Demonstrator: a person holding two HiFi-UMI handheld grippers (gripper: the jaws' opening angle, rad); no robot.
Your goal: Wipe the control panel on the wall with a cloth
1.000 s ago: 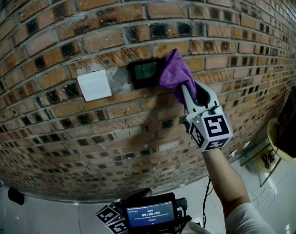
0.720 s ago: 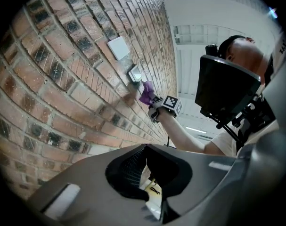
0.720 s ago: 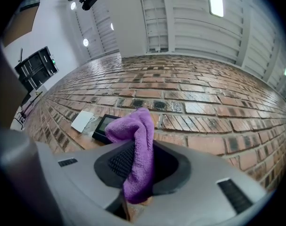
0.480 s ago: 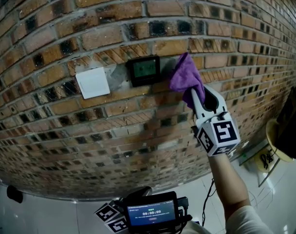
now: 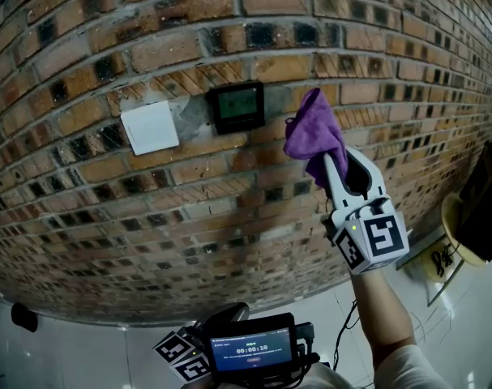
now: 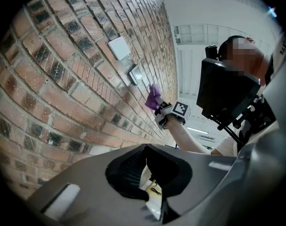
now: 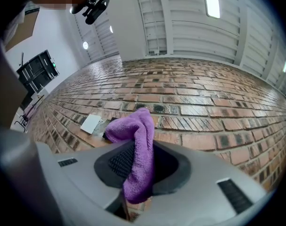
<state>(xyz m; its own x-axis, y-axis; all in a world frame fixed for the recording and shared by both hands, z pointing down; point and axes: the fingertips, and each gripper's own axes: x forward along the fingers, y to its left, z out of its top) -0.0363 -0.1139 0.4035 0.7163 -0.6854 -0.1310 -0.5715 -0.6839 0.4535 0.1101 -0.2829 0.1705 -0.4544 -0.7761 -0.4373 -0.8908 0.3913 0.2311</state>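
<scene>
R gripper (image 5: 336, 160) clamped on cloth (image 5: 313, 132). Cloth was at panel (image 5: 237, 106) right edge 1 s ago, now slid right, clear of it. Prob end of a stroke; another pass means going back left. L gripper (image 6: 146, 157) low, jaws together, empty.

control panel (image 5: 237, 106) uncovered, cloth (image 5: 314, 136) just beside it, seemingly clear of wall (image 5: 229, 217)
</scene>
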